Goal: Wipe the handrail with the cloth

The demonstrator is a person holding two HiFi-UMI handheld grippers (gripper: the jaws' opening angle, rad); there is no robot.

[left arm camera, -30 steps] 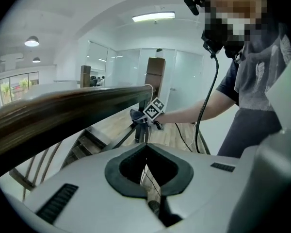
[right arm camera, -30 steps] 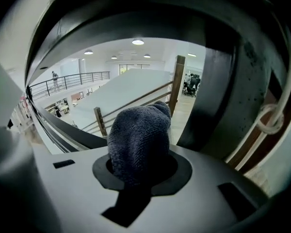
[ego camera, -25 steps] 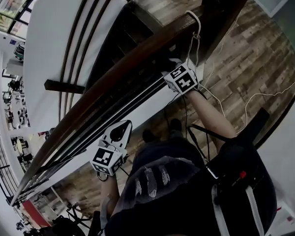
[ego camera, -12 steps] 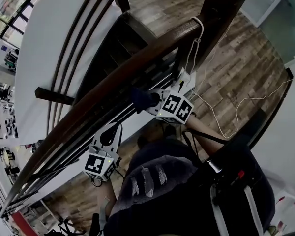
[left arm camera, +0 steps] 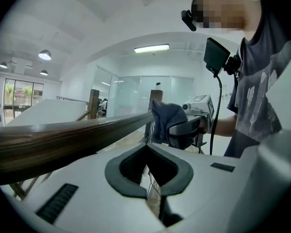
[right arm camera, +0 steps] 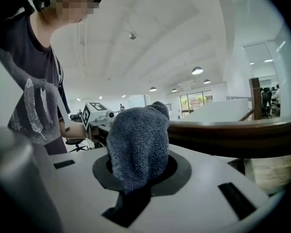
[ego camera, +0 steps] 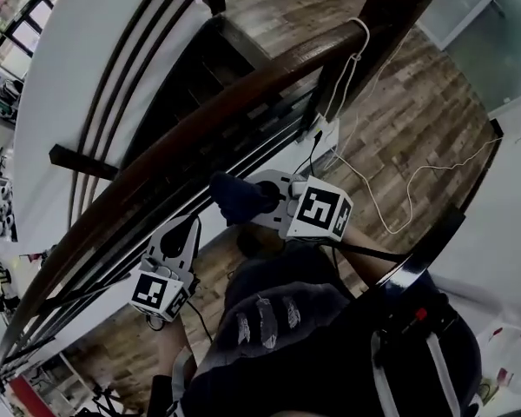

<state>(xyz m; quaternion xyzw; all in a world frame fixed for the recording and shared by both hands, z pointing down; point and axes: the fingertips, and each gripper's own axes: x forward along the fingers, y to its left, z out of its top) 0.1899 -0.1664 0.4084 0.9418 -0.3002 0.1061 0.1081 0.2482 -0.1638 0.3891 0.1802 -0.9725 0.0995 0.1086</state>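
Note:
A dark brown wooden handrail [ego camera: 182,137] runs diagonally from lower left to the post at upper right; it also shows in the gripper views [left arm camera: 63,137] [right arm camera: 233,135]. My right gripper [ego camera: 259,200] [right arm camera: 138,165] is shut on a dark blue cloth [ego camera: 236,196] [right arm camera: 138,140], held just below the rail's near side; contact with the rail cannot be told. The left gripper [ego camera: 189,224] [left arm camera: 147,152] hangs lower left of it, below the rail, shut and empty. From the left gripper view the cloth [left arm camera: 166,119] sits bunched at the rail's far end.
A dark wooden post [ego camera: 399,7] stands at the rail's upper end, with a white cable [ego camera: 356,55] looped over it and trailing across the plank floor [ego camera: 417,120]. Thin dark bars [ego camera: 156,211] run under the rail. Stairs [ego camera: 217,68] drop beyond.
The right gripper with the cloth has come down and left from near the post, away from the rail top, toward my body. The left gripper has drifted slightly left and down.

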